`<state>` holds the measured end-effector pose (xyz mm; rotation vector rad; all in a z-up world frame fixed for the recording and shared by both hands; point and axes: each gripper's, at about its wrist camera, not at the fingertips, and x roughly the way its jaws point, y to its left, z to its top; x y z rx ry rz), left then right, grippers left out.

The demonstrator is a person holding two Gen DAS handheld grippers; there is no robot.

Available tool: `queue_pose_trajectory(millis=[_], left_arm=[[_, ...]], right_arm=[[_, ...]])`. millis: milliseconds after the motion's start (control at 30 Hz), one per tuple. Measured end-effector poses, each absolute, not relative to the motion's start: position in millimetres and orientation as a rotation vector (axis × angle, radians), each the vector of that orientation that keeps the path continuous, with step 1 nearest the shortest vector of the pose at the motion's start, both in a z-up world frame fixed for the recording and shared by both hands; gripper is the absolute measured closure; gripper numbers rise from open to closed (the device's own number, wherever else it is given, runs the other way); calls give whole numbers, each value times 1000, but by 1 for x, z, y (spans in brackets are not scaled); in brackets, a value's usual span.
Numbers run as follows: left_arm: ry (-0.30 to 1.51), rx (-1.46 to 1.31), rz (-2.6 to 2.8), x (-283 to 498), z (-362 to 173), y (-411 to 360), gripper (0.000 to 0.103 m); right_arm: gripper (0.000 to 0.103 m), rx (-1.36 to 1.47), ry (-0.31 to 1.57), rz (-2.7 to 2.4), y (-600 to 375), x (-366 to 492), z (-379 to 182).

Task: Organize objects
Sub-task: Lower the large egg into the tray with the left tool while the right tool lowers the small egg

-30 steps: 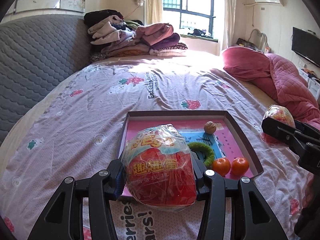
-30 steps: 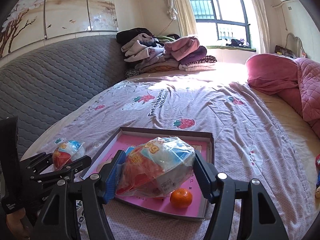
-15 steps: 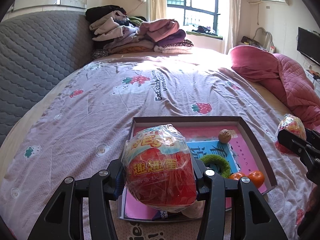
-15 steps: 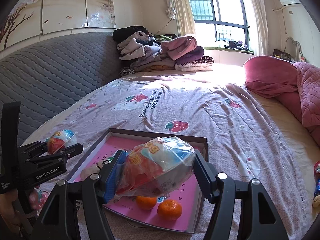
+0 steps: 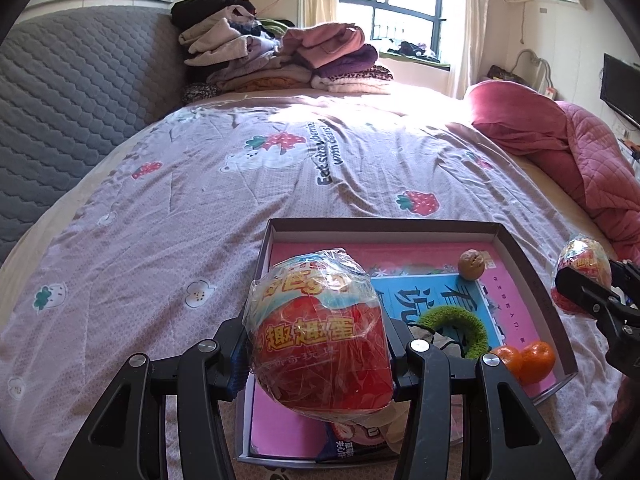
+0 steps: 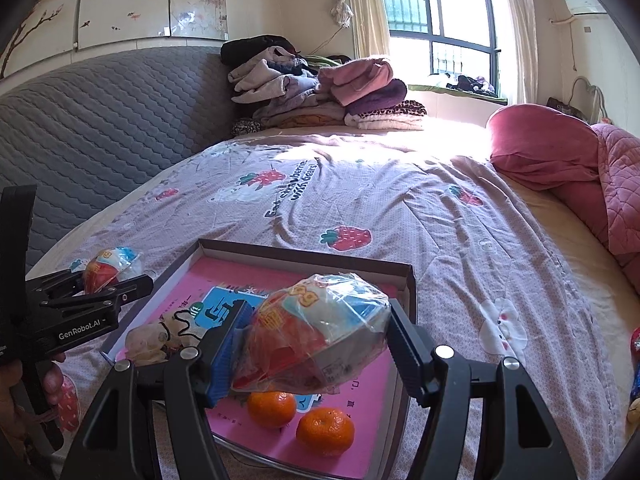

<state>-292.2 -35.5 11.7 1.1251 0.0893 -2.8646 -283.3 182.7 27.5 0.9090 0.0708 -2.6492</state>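
Left wrist view: both grippers have sunk toward the tray (image 5: 532, 280), left gripper (image 5: 318, 344) clamping its wrapped toy egg (image 5: 320, 340), right gripper (image 6: 316, 344) clamping another (image 6: 316, 328) at six o'clock, ready for dropping in.

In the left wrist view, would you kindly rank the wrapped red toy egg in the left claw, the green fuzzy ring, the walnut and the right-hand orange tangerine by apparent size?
1. Wrapped red toy egg, though it is nearest the camera.
2. Green fuzzy ring.
3. Right-hand orange tangerine.
4. Walnut; it lies farther back, so its gap from the tangerine is unsure.
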Motion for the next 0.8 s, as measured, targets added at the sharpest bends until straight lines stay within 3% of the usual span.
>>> queue_pose_trajectory(millis=[800], left_arm=[[44, 1197, -2861, -311, -23, -25, 51]], right_arm=[[37, 1047, 171, -2680, 184, -308, -24]])
